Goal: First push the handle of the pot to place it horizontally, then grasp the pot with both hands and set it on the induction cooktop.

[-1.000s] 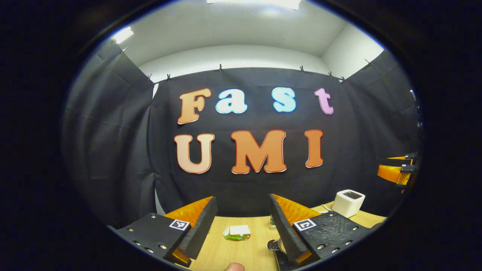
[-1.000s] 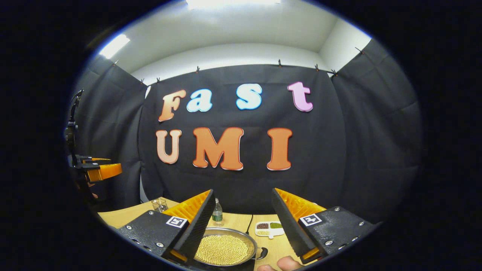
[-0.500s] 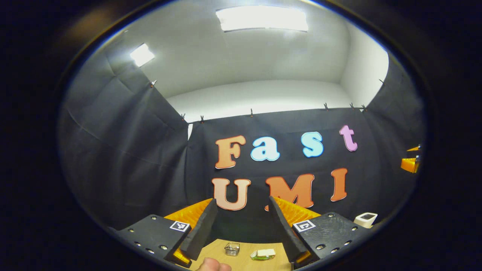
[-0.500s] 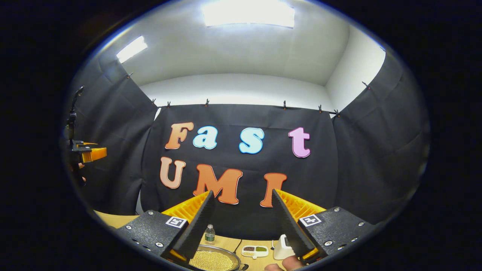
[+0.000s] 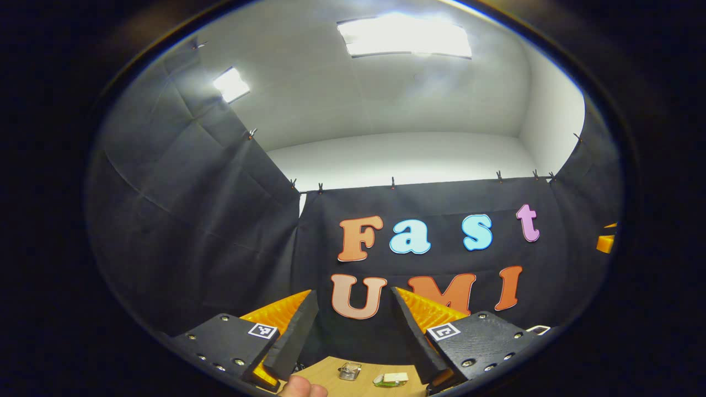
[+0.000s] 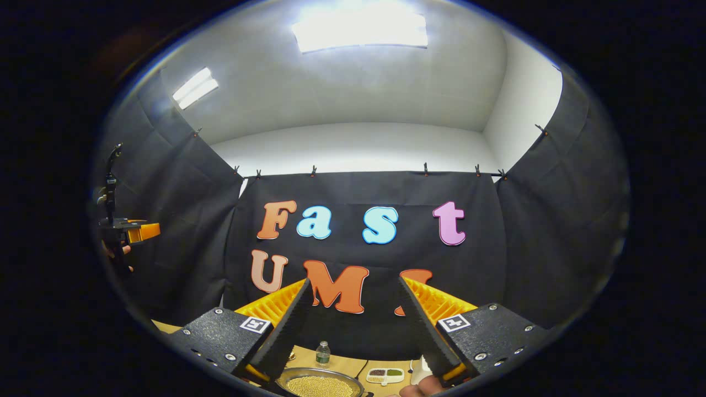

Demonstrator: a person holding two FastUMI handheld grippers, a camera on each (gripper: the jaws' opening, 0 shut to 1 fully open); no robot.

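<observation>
Both grippers held high, tilted up toward the booth wall. Left gripper (image 5: 353,325) fingers spread wide, holding nothing; right gripper (image 6: 353,320) the same. Pot (image 6: 320,383), full of small yellow grains, sits on the table (image 6: 345,364) below the right gripper's fingers; a bottle (image 6: 322,353) stands just behind the pot. Handle and cooktop not discernible. Risk: descending blind from this height could hit the rim and spill grains.

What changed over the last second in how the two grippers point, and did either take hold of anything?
Both grippers tilted upward: ceiling takes up more of each view and the wooden table has sunk to the bottom edge. The left gripper and right gripper stayed open and empty. The round metal pot of yellow beans remains on the table, untouched.
</observation>
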